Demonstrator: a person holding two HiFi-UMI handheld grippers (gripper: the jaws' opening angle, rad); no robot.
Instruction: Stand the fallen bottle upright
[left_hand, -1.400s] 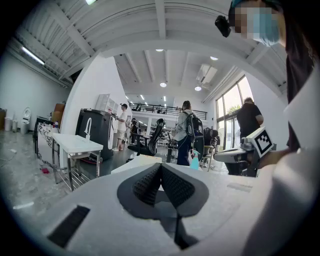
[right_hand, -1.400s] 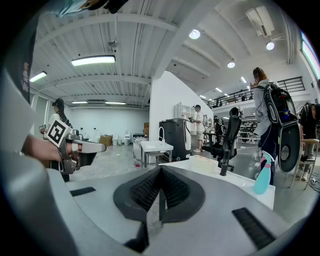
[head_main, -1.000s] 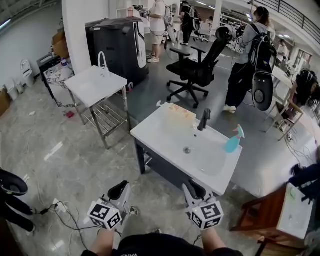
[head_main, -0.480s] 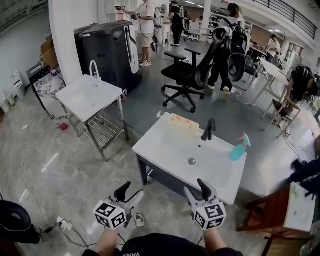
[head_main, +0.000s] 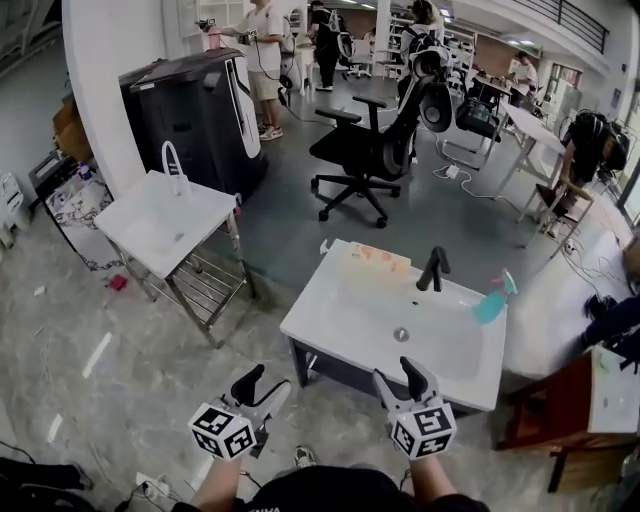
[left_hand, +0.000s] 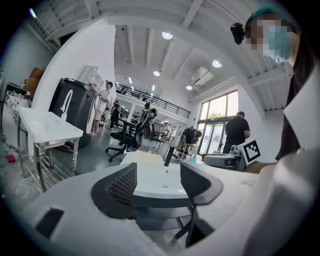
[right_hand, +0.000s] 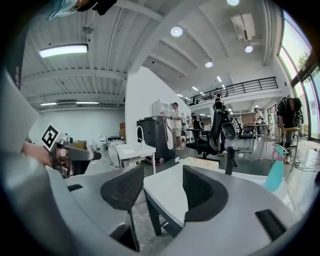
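Head view: the bottle (head_main: 490, 304) is at the far right rim of the sink (head_main: 340, 330), beyond the faucet (head_main: 432, 268). Its long axis slants from near-left to far-right, nozzle end farther off. Both tools sit short of the sink's near edge. The right hand-held gripper (head_main: 397, 375) is nearer the bottle than the left hand-held gripper (head_main: 265, 385), though well apart from it.

Left gripper view: jaws spread wide with nothing between them, and the sink is ahead.

Right gripper view: jaws wide and empty. The bottle stands off ahead to the right, tilted; whether it lies flat I cannot tell.
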